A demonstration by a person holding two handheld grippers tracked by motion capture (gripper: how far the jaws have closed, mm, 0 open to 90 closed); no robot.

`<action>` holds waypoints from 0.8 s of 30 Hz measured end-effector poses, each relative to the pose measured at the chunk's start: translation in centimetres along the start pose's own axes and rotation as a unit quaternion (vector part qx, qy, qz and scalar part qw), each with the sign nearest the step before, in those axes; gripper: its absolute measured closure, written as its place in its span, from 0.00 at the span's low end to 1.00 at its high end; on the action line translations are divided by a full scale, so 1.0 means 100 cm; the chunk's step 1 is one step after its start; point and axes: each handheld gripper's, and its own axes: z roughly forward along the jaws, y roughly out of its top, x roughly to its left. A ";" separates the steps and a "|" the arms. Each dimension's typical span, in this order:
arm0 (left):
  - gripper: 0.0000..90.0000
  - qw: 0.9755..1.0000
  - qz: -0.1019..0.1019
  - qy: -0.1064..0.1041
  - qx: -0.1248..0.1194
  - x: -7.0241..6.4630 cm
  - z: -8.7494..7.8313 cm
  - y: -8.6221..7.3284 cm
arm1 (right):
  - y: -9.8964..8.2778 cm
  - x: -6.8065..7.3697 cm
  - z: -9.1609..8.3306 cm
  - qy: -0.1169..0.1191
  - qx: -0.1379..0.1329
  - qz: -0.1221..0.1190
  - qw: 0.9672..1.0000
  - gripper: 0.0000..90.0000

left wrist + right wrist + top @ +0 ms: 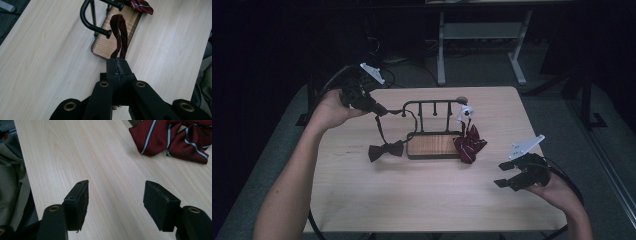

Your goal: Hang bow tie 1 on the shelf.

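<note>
Rack [432, 122] mid-table [412, 200], bow ties [385, 150] flanking.

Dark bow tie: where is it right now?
In the high view the dark bow tie hangs by its strap from the shut left tool, just left of the rack's wooden base, low over the table.

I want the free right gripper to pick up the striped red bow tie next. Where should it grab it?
Probably at the narrow centre knot of the striped bow tie, coming from the table's right side. It leans against the rack on its left, and its wide wings are floppy. The right gripper is open.
</note>
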 end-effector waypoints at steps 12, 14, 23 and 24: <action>1.00 1.000 -0.012 0.007 0.018 0.015 0.006 0.004 | -0.001 0.001 -0.002 -0.001 -0.003 0.002 1.000 0.41; 1.00 1.000 -0.014 0.005 0.018 0.016 0.007 0.004 | -0.001 0.000 -0.003 -0.002 -0.003 0.002 1.000 0.41; 1.00 0.999 -0.023 0.006 0.039 0.023 0.018 0.006 | -0.002 0.000 -0.003 -0.002 -0.003 0.002 1.000 0.41; 1.00 0.999 -0.025 0.006 0.040 0.024 0.019 0.006 | -0.002 0.000 -0.003 -0.002 -0.003 0.002 1.000 0.41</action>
